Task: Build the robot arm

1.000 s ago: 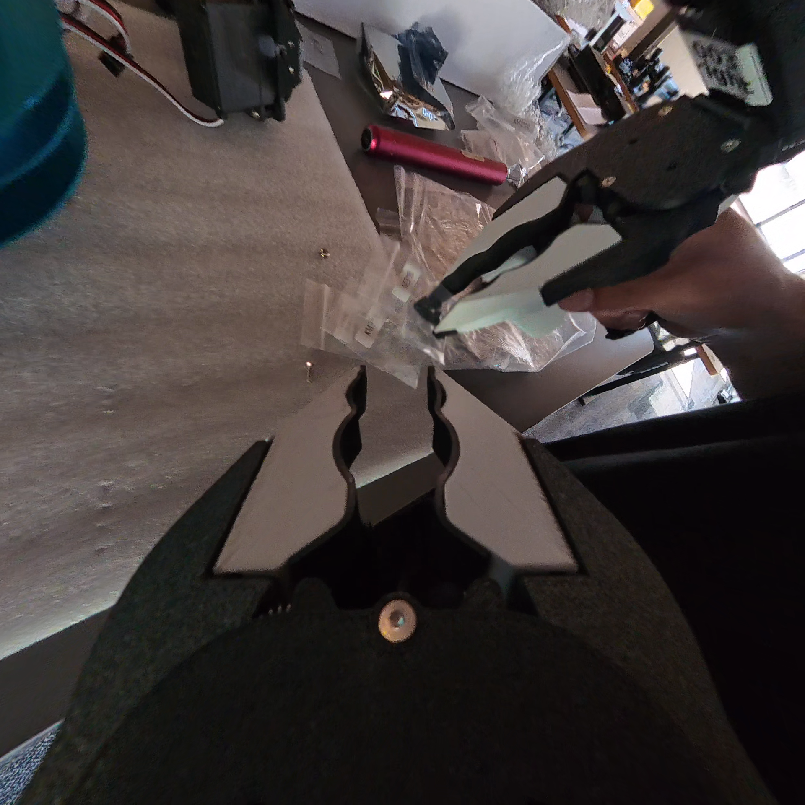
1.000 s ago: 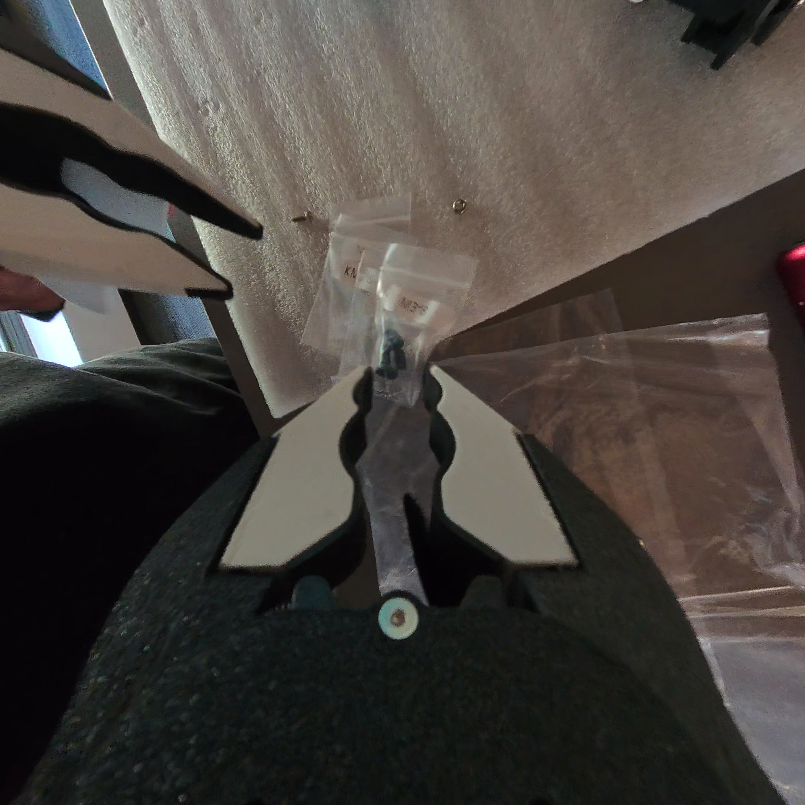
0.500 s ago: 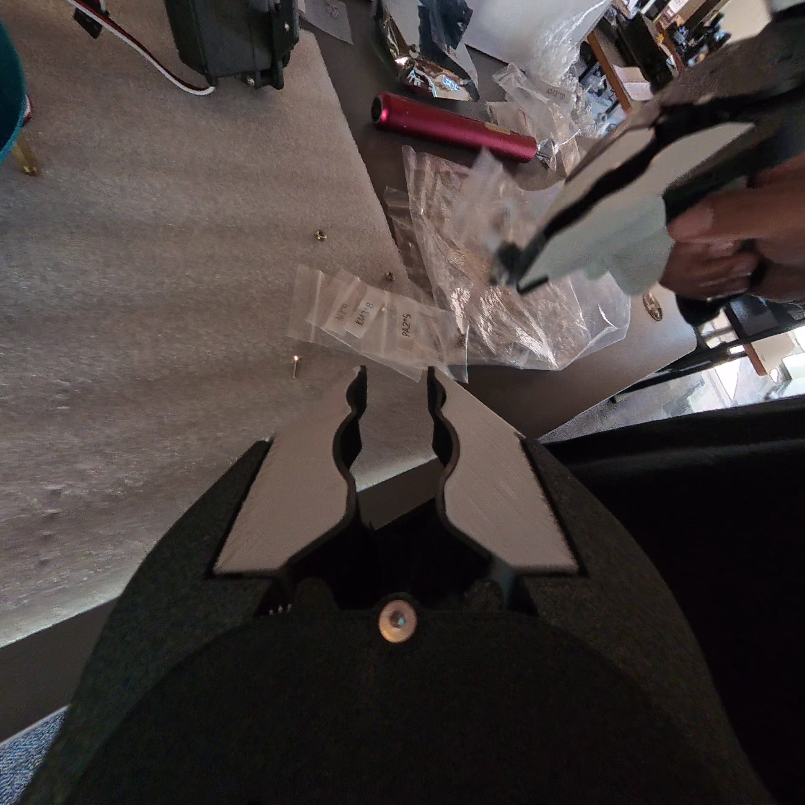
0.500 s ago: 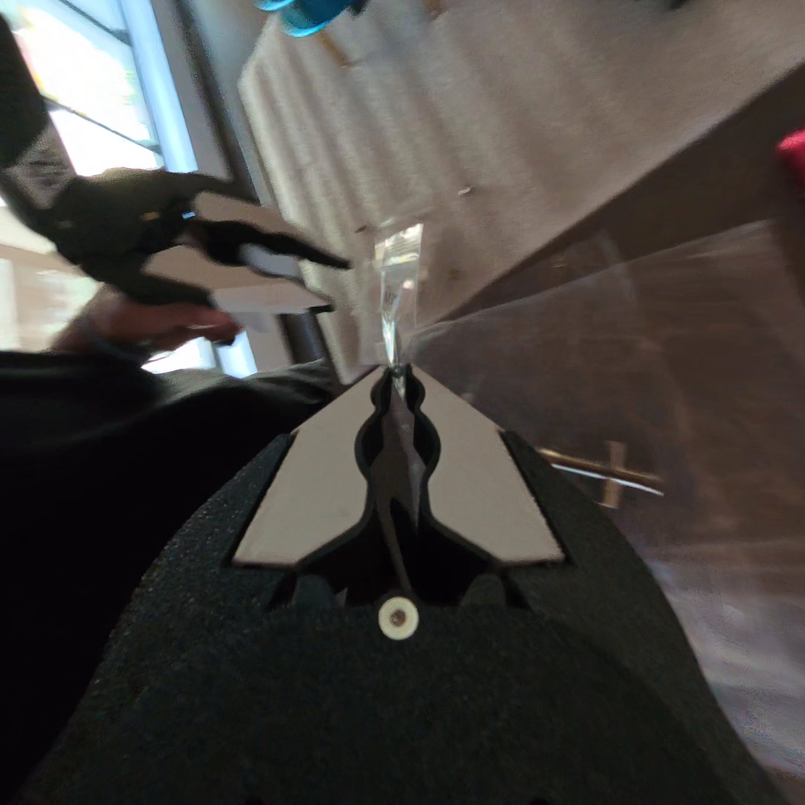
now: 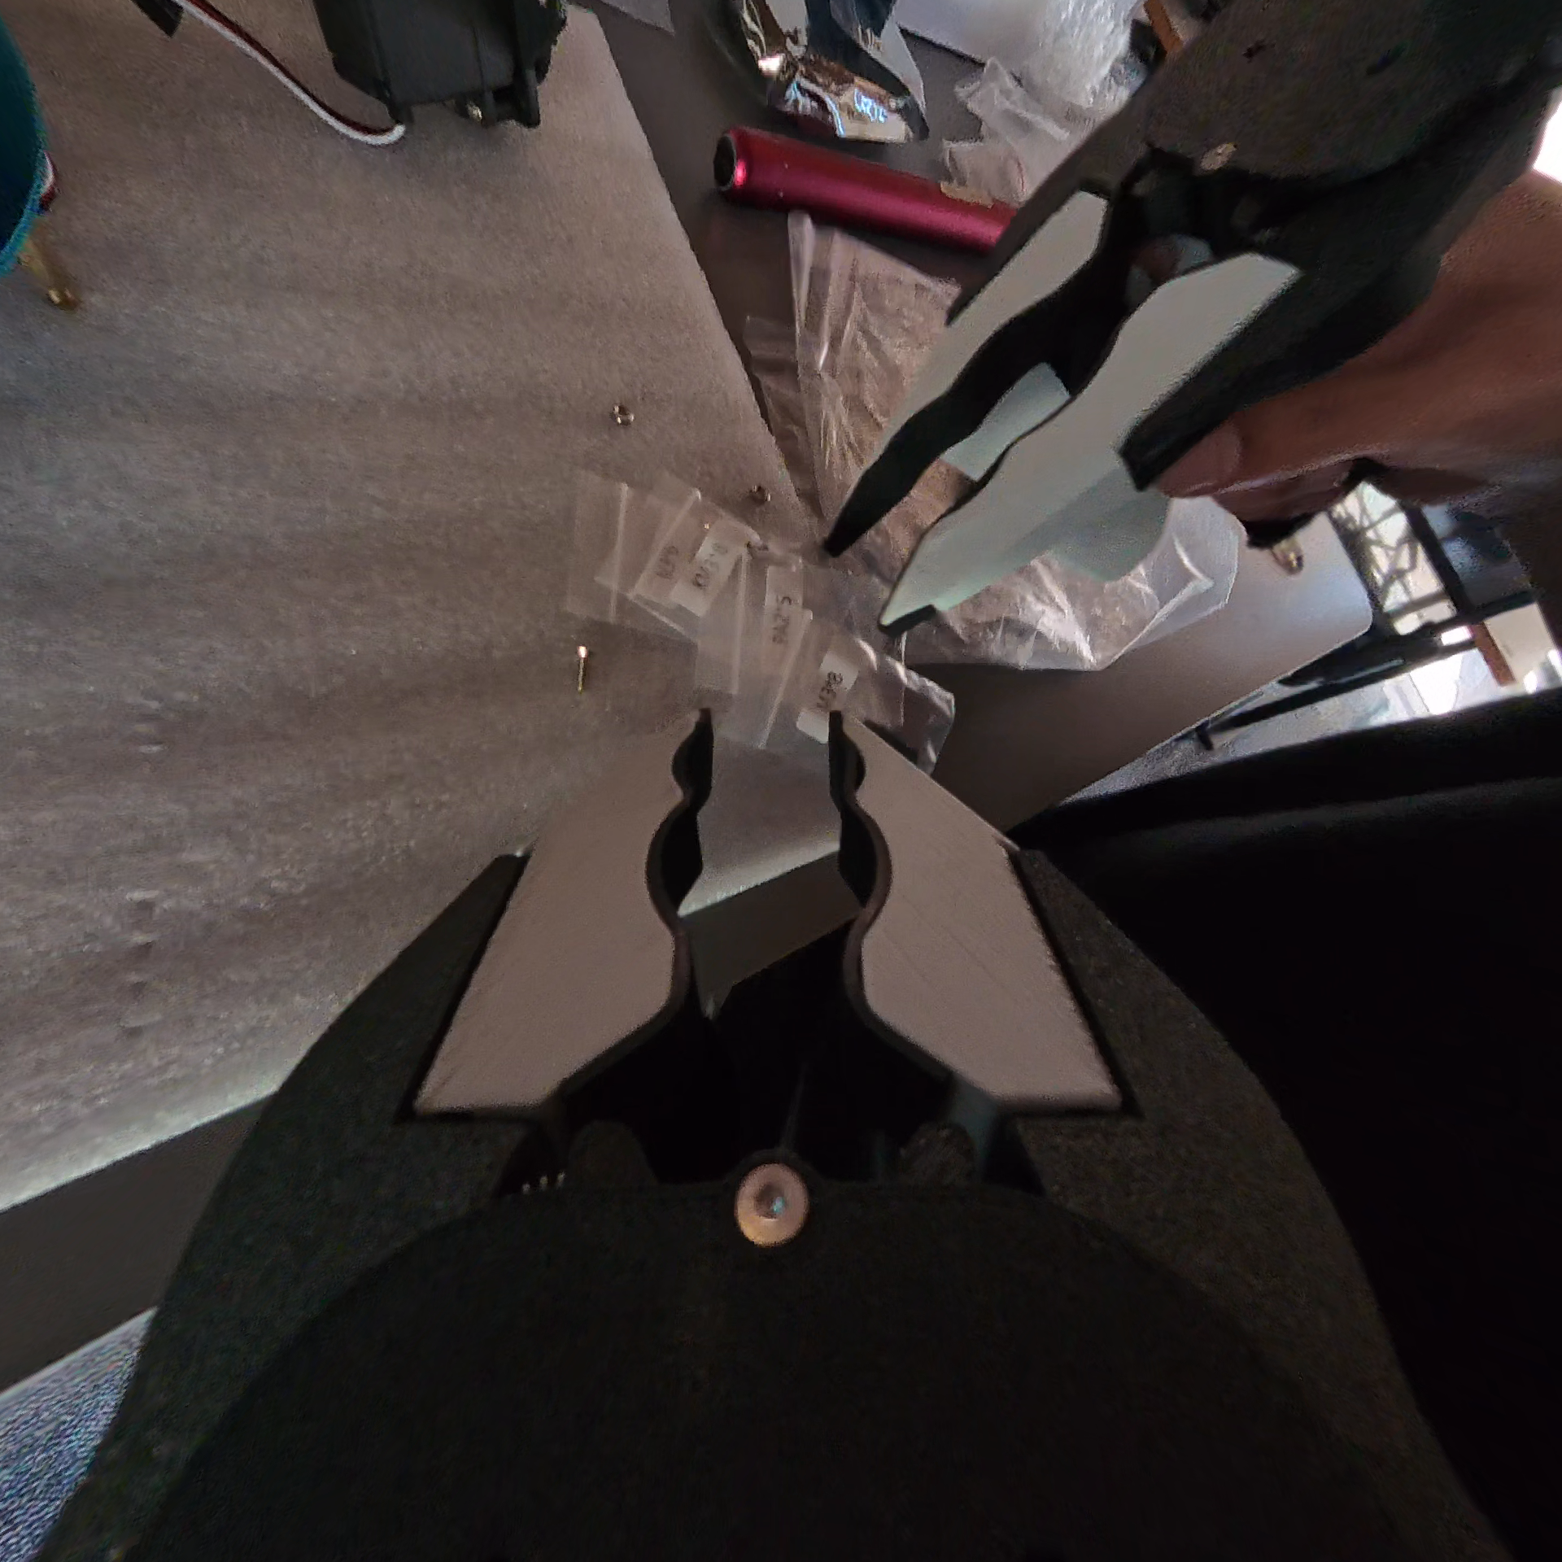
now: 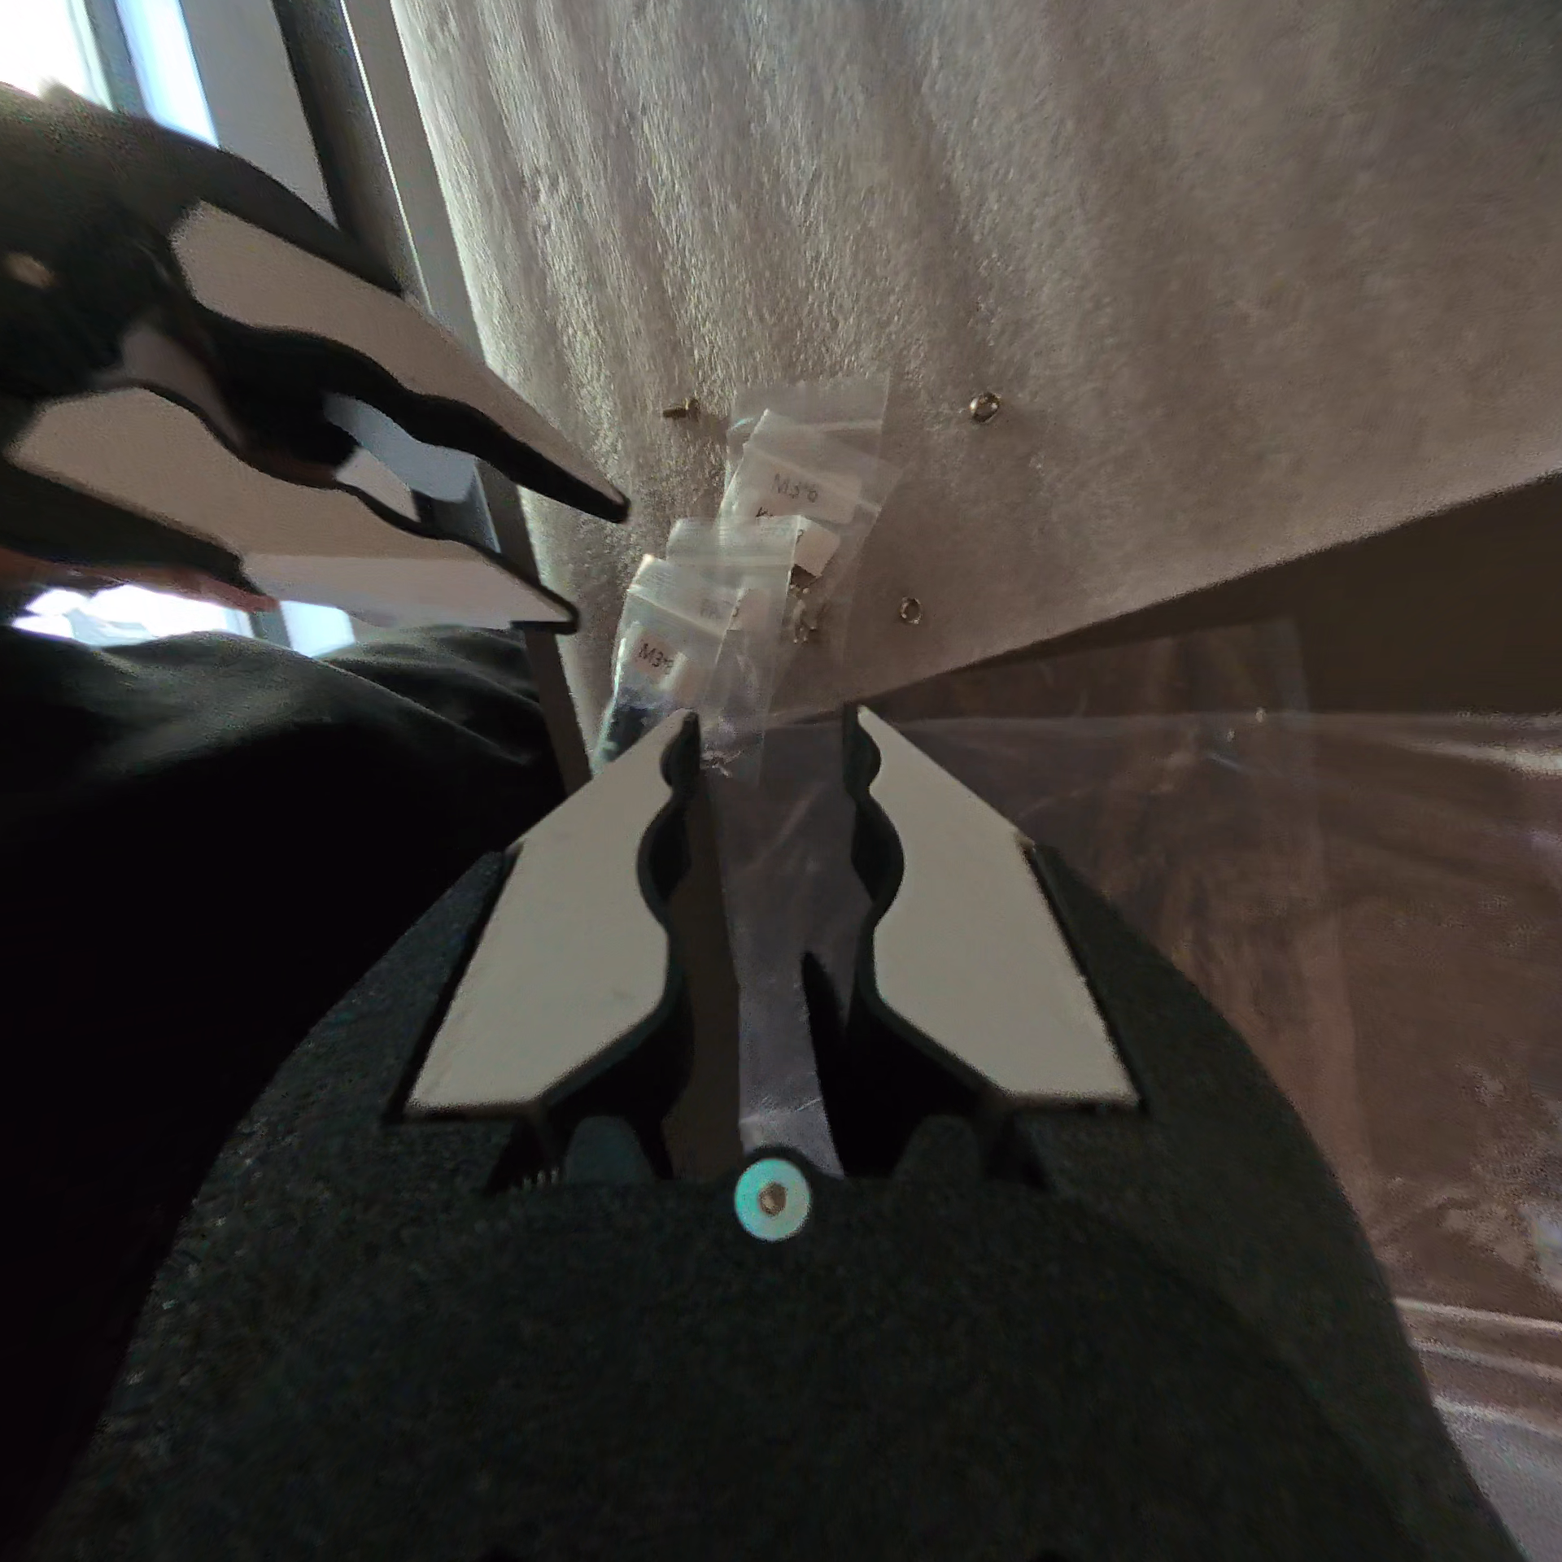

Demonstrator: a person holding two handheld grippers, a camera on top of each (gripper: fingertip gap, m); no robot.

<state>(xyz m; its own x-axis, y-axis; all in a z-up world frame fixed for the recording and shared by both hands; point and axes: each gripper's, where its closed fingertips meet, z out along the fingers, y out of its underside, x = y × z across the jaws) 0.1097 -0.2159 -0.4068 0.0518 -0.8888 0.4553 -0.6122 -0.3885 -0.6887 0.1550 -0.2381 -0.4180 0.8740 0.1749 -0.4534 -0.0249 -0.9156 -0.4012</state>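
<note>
Foam mat point(image 5: 253, 524) | small clear labelled bags point(image 5: 718, 608) fanned | both hand-held grippers point(image 5: 765, 718) point(image 6: 769, 718) agape, empty

We see only a sliver of the teal object point(image 5: 15, 144) at the left view's edge. The black box point(image 5: 439, 59) is cut off at the top. We cannot tell what the small bags point(image 6: 744, 583) hold; their contents are blurred.

Workshop or lab bench. A grey foam mat point(image 5: 253, 507) covers a dark table point(image 5: 1056, 761), strewn with small labelled hardware bags point(image 5: 718, 592), loose screws point(image 5: 581, 666), a servo-like black module point(image 5: 439, 59) with wires and crumpled plastic packaging point(image 5: 1056, 608). Cluttered shelving sits behind.
</note>
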